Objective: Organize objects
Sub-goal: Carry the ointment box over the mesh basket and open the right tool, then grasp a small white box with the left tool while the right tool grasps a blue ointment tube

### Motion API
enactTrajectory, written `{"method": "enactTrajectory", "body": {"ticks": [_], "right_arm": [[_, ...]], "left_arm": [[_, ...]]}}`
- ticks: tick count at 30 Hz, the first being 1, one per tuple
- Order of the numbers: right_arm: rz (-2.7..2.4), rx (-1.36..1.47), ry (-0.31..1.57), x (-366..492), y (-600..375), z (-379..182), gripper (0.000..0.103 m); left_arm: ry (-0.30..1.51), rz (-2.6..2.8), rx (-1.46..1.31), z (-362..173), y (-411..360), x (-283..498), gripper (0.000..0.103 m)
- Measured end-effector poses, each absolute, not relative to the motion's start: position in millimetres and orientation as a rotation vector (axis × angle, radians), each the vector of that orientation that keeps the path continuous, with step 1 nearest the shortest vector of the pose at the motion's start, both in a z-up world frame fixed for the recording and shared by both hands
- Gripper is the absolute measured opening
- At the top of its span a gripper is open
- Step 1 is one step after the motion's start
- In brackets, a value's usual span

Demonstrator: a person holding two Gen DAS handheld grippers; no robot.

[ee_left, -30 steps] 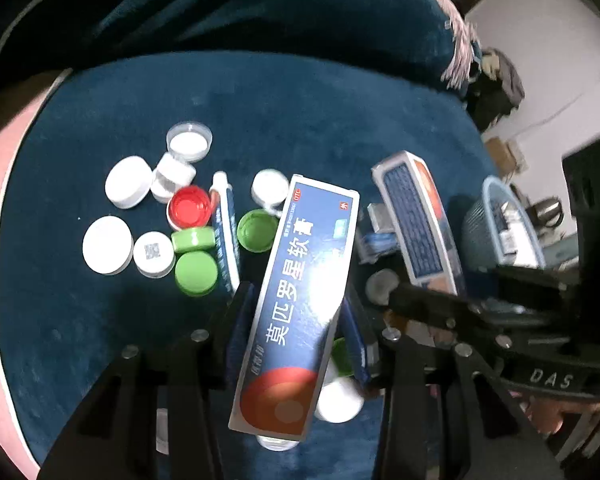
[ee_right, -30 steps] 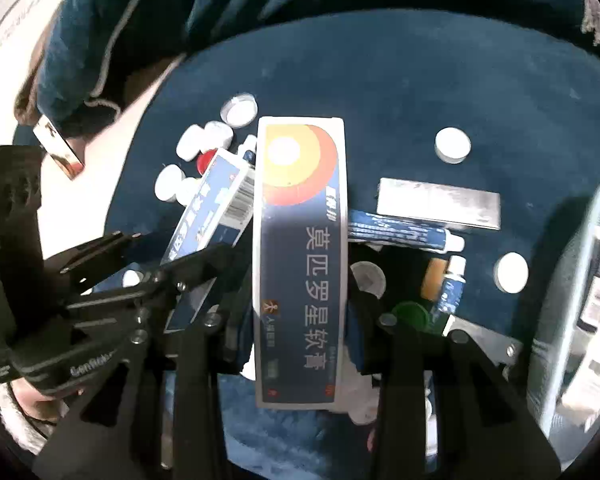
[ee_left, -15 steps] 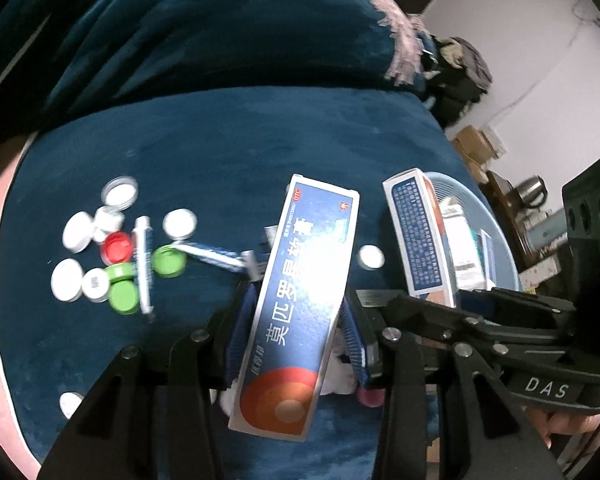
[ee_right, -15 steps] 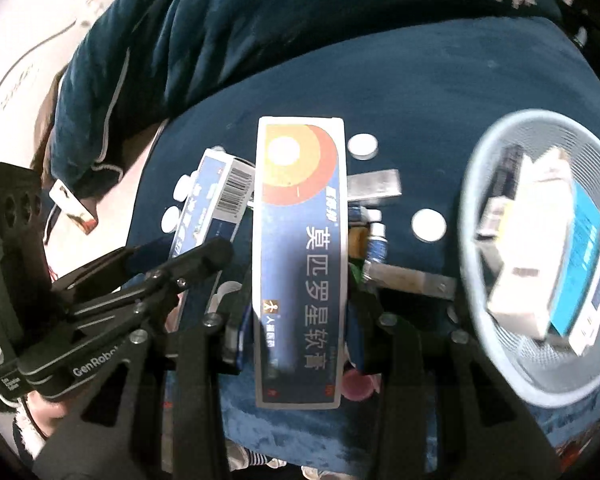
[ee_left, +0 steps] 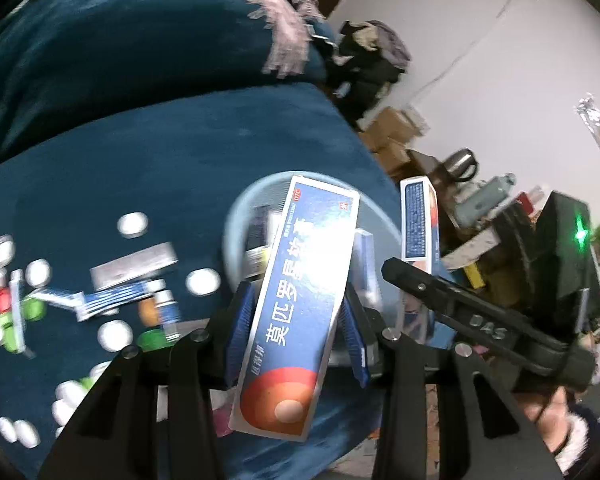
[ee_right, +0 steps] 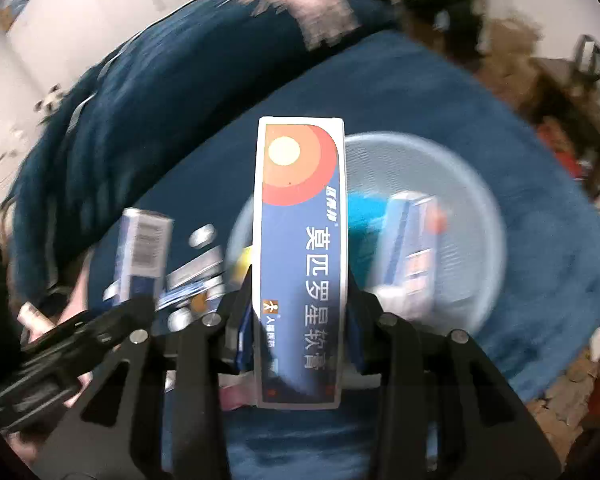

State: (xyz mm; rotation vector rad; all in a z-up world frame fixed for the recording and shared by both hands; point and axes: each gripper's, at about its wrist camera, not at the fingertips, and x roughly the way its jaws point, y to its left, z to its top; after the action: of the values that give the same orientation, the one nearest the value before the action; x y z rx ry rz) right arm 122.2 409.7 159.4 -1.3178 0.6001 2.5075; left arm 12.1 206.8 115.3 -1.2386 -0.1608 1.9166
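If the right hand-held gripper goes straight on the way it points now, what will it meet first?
Probably the light blue basket. The right hand-held gripper, shut on a blue box, points down toward it, and boxes already lie inside. The picture is blurred, so depth is uncertain.

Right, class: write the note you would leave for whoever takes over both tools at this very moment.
Left tool: shut on a long blue ointment carton with a red-orange circle.
Right tool: shut on a matching blue carton.
Round pale-blue mesh basket: on the dark blue cloth, several boxes already inside.
Left: drop both cartons in; bottle caps, tubes and a silver blister strip lie loose on the cloth.
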Motion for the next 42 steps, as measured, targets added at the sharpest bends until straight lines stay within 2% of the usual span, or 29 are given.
{"method": "enactTrajectory", "body": {"ticks": [3, 7, 8, 9, 10, 11, 13, 15, 17, 21, 31, 42], "right_arm": [[2.433, -1.267, 0.586, 129.1, 429.7, 155.3, 0.037], [2.357, -1.283, 0.700, 129.0, 452.3, 138.5, 0.040], [2.332, -1.295, 0.736, 127.2, 455.8, 134.3, 0.042], [2.301, -1.300, 0.767, 126.9, 460.2, 131.1, 0.052], [2.272, -1.293, 0.781, 128.7, 463.8, 130.0, 0.059], [2.260, -1.282, 0.781, 128.3, 465.1, 131.3, 0.072], [2.257, -1.257, 0.760, 128.2, 463.6, 134.7, 0.081], [2.259, -1.256, 0.733, 124.8, 459.8, 136.6, 0.091], [2.256, -1.278, 0.729, 124.5, 458.0, 133.2, 0.094], [2.278, -1.317, 0.716, 128.3, 450.0, 135.0, 0.096], [2.426, -1.382, 0.511, 109.8, 382.1, 145.1, 0.098], [2.566, -1.475, 0.385, 80.3, 297.0, 150.5, 0.098]], "left_arm": [[-0.130, 1.889, -1.246, 114.2, 239.6, 11.4, 0.044], [-0.162, 1.825, -1.279, 106.6, 273.7, 7.4, 0.045], [-0.161, 1.820, -1.305, 101.8, 280.1, 5.6, 0.057], [-0.153, 1.811, -1.333, 97.4, 285.4, 4.8, 0.068], [-0.152, 1.812, -1.349, 93.7, 287.5, 4.0, 0.089], [-0.154, 1.830, -1.345, 93.1, 285.6, 4.2, 0.092], [-0.149, 1.862, -1.325, 94.7, 277.5, 5.0, 0.095], [-0.137, 1.893, -1.320, 96.4, 267.3, 4.2, 0.096], [-0.105, 1.947, -1.307, 99.8, 256.8, 3.9, 0.097], [-0.074, 2.021, -1.298, 103.9, 228.9, 2.2, 0.099], [-0.013, 2.180, -1.327, 111.7, 157.2, -2.8, 0.099], [0.010, 2.331, -1.368, 125.6, 67.9, -21.5, 0.099]]}}
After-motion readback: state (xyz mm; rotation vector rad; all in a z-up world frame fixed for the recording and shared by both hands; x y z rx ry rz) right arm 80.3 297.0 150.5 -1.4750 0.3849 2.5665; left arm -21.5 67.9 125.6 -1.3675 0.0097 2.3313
